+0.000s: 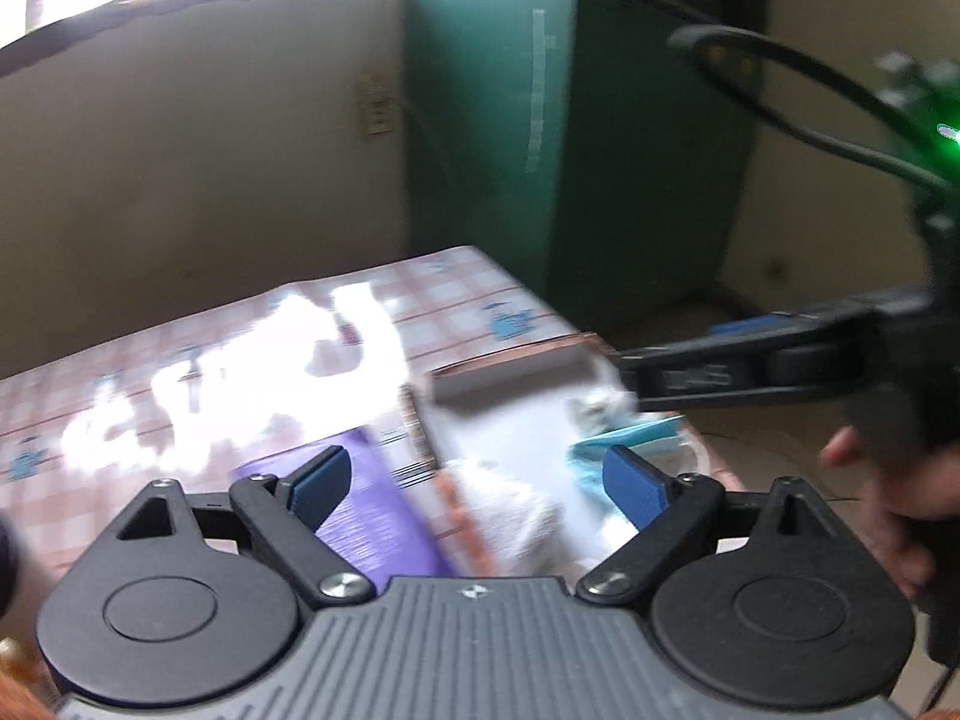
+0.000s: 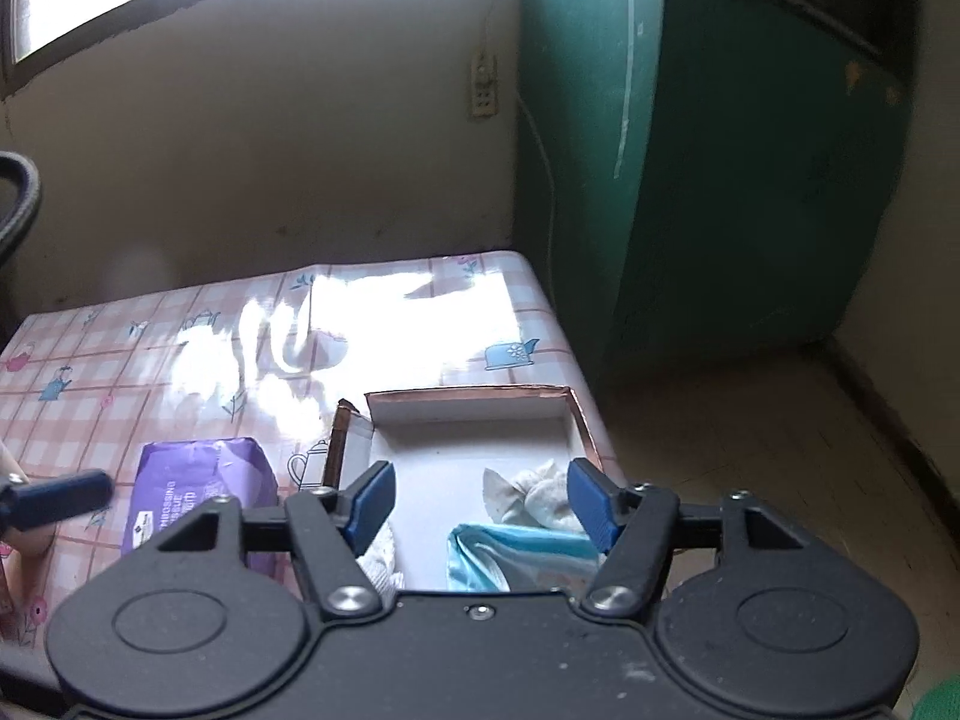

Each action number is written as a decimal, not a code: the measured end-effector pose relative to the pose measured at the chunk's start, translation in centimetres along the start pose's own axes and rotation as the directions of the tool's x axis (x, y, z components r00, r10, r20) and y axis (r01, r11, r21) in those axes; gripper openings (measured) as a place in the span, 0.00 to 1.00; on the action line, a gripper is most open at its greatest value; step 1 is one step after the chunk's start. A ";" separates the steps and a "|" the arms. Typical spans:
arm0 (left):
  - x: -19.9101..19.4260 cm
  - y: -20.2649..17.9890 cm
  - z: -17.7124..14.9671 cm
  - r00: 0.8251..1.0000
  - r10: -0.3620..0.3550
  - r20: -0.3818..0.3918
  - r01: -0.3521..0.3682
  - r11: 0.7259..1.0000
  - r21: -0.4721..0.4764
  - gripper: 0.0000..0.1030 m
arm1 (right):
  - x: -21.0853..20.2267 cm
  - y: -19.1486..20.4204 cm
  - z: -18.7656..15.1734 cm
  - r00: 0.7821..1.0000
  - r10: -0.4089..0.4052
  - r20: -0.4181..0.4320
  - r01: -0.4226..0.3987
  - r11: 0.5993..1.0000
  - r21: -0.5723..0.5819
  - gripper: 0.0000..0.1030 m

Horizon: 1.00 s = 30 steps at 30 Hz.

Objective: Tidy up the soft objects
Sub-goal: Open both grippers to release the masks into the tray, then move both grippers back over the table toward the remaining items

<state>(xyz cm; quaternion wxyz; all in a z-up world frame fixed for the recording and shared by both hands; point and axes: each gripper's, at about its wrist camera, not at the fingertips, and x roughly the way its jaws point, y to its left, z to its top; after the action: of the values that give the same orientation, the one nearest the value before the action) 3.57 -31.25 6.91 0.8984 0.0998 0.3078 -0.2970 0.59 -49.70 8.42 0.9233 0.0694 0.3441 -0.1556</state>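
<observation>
The left tongs (image 1: 477, 483) fill the lower part of the left wrist view, blue pads spread wide with nothing pinched between them. The right tongs (image 2: 480, 501) likewise gape, empty. At that left view's right edge, a hand (image 1: 894, 498) grips the right tool's handle.

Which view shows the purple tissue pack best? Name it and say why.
The right wrist view. There the purple tissue pack lies sharp on the table, left of the box, its print visible. The left wrist view shows it blurred, partly hidden behind the left gripper.
</observation>
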 end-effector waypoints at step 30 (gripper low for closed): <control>-8.3 12.3 -3.5 0.968 0.249 -0.030 -0.249 0.941 -0.227 0.97 | -3.9 14.5 -2.7 0.995 0.094 -0.021 -0.096 0.989 -0.108 0.76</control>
<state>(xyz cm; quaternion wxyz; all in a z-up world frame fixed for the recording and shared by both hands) 3.87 -16.22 9.24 0.9342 0.0336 0.3251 -0.1434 1.04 -34.44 9.21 0.9294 0.0364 0.3555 -0.0919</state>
